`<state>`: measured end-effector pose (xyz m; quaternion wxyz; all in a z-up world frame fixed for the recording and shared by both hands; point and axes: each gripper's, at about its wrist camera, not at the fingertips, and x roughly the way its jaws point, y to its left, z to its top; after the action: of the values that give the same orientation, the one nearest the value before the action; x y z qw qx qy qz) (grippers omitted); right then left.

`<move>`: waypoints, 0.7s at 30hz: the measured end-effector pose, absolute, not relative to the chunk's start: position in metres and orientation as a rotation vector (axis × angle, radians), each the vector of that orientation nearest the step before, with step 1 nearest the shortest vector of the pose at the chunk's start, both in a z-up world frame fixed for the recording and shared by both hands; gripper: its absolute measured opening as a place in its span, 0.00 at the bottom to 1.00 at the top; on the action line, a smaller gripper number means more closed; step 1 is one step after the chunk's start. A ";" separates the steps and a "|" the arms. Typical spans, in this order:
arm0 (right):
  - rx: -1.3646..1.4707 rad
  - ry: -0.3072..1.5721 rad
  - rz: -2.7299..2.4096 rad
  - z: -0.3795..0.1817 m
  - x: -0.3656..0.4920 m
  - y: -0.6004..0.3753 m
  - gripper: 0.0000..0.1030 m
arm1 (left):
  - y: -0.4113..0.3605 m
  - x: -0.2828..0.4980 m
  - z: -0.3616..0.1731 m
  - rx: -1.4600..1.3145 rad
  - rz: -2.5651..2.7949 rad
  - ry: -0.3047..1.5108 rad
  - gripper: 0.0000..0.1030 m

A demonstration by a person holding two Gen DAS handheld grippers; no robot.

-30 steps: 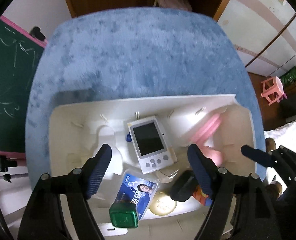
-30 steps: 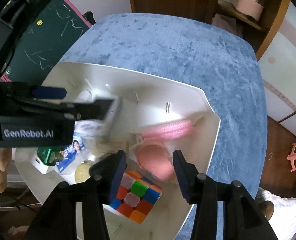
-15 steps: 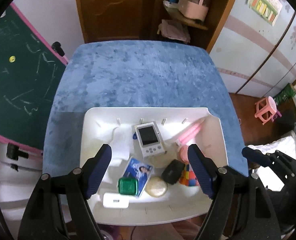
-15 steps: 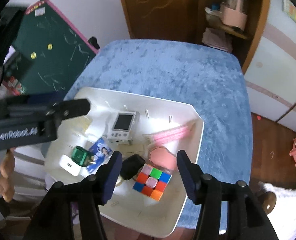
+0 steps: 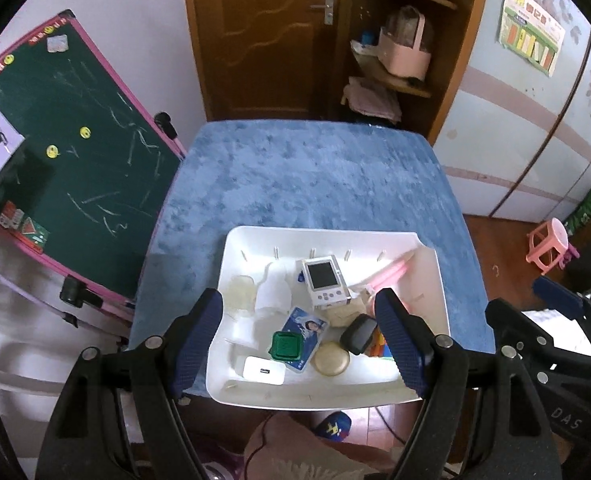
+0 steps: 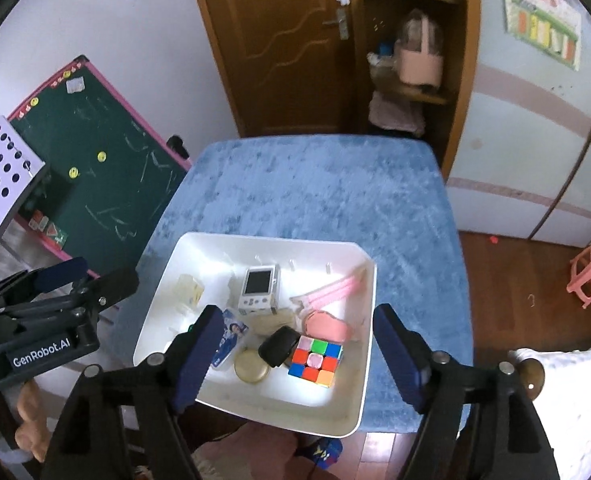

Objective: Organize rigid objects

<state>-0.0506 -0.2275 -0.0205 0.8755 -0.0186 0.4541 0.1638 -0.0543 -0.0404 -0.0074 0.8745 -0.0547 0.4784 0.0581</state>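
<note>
Right gripper [image 6: 295, 354] jaws just spread wide, nothing between pads, tilted steeply down above white tray [image 6: 365, 368]. Rubik's cube [image 6: 315, 362] sits lower centre of frame inside tray, beside black case [image 6: 278, 347]. Left gripper [image 5: 299, 344] also gaping, empty, angled down over same tray, lower middle of frame.

Green chalkboard [image 5: 75, 152] left of table; brown door [image 5: 263, 32] behind; pink stool [image 5: 549, 245] right.
</note>
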 end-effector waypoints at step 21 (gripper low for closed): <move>-0.065 0.761 0.165 0.037 -0.061 -0.204 0.79 | -0.019 -0.034 0.026 -0.049 0.135 0.918 0.79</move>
<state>-0.0607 -0.2040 0.0367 0.9248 -0.0315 0.3707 0.0802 -0.0337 -0.0194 0.0255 0.8940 -0.0237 0.4427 0.0649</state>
